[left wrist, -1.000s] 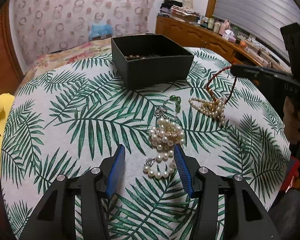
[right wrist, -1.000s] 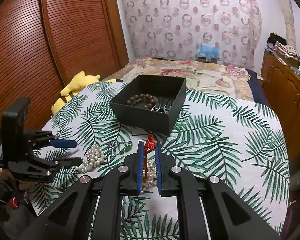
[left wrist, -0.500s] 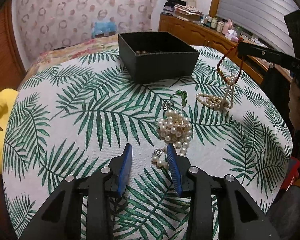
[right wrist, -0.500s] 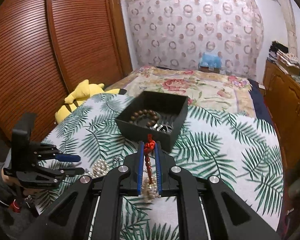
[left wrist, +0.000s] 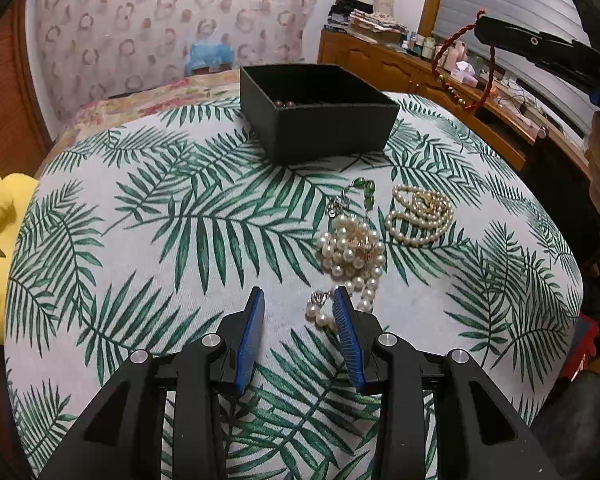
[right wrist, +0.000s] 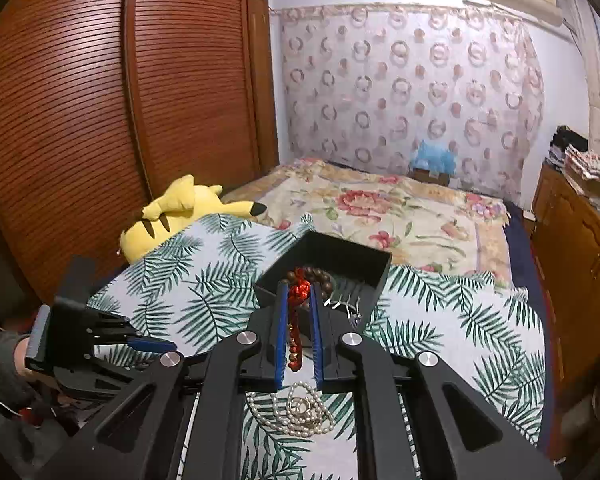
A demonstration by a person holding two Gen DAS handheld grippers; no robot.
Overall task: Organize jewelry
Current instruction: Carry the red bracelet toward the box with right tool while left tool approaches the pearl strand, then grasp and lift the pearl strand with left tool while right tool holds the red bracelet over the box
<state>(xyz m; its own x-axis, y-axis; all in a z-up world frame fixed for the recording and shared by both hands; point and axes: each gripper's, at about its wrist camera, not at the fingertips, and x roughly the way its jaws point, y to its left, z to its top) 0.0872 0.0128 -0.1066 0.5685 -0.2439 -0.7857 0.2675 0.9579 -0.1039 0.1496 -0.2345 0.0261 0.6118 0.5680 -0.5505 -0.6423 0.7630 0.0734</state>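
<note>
My right gripper [right wrist: 299, 290] is shut on a red cord necklace [right wrist: 298, 296] and holds it high above the table; in the left wrist view the necklace [left wrist: 456, 60] hangs as a loop at the upper right. The black jewelry box [left wrist: 320, 120] stands at the table's far side with brown beads [right wrist: 320, 276] inside. My left gripper [left wrist: 299, 300] is open, low over the table, at the near end of a large-pearl bracelet [left wrist: 350, 248]. A small-pearl necklace [left wrist: 420, 216] and a green-bead piece [left wrist: 364, 190] lie beside it.
The round table [left wrist: 140, 240] has a palm-leaf cloth. A yellow plush toy [right wrist: 180, 208] lies past its left edge by a bed [right wrist: 400, 216]. A wooden dresser [left wrist: 420, 72] stands to the right.
My right gripper has lifted the red cord necklace up off the small-pearl necklace, which stays on the table. My left gripper has narrowed and drawn back toward the bracelet's near end.
</note>
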